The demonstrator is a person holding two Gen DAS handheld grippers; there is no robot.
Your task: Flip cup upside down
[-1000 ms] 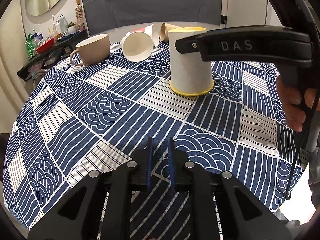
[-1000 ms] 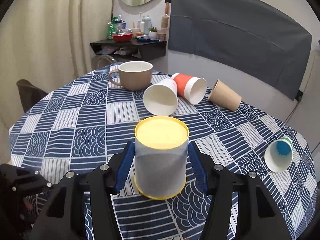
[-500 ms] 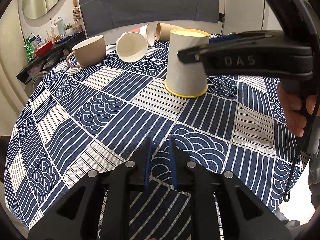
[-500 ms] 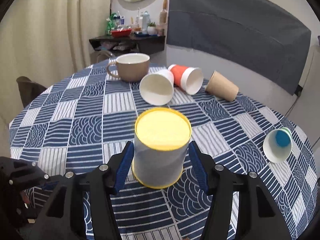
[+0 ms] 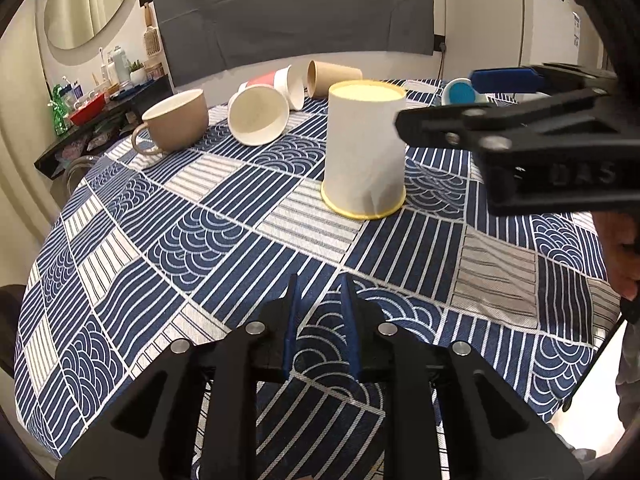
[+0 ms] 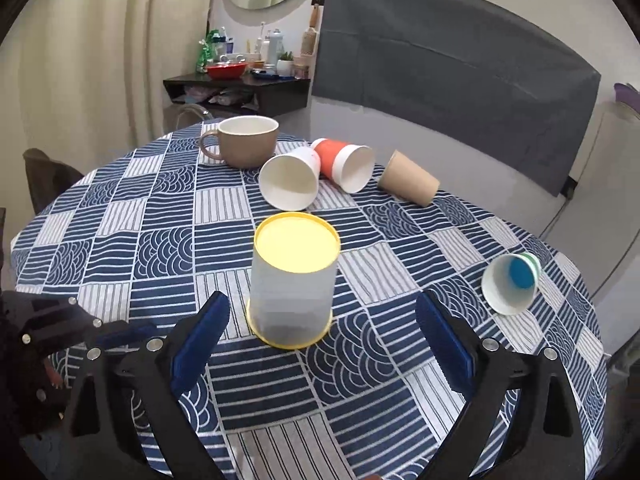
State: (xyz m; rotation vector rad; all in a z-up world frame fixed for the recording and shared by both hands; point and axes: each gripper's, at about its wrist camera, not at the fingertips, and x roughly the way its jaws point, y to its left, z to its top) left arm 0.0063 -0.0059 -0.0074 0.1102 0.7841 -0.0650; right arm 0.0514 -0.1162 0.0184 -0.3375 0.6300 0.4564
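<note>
A white paper cup with a yellow base and rim (image 6: 294, 280) stands upside down on the blue patterned tablecloth (image 6: 132, 248); it also shows in the left wrist view (image 5: 364, 148). My right gripper (image 6: 322, 344) is open wide, its blue pads drawn back on either side of the cup and clear of it. It appears from the side in the left wrist view (image 5: 520, 120). My left gripper (image 5: 320, 328) hovers low over the near cloth, its jaws nearly closed and empty.
A beige mug (image 6: 246, 140) stands at the back. A white cup (image 6: 290, 178), an orange-and-white cup (image 6: 346, 162) and a brown cup (image 6: 408, 184) lie on their sides behind. A white cup with a blue inside (image 6: 510, 282) lies at the right.
My right gripper has opened wider and pulled back from the upside-down cup, which stays standing. The left gripper has barely moved.
</note>
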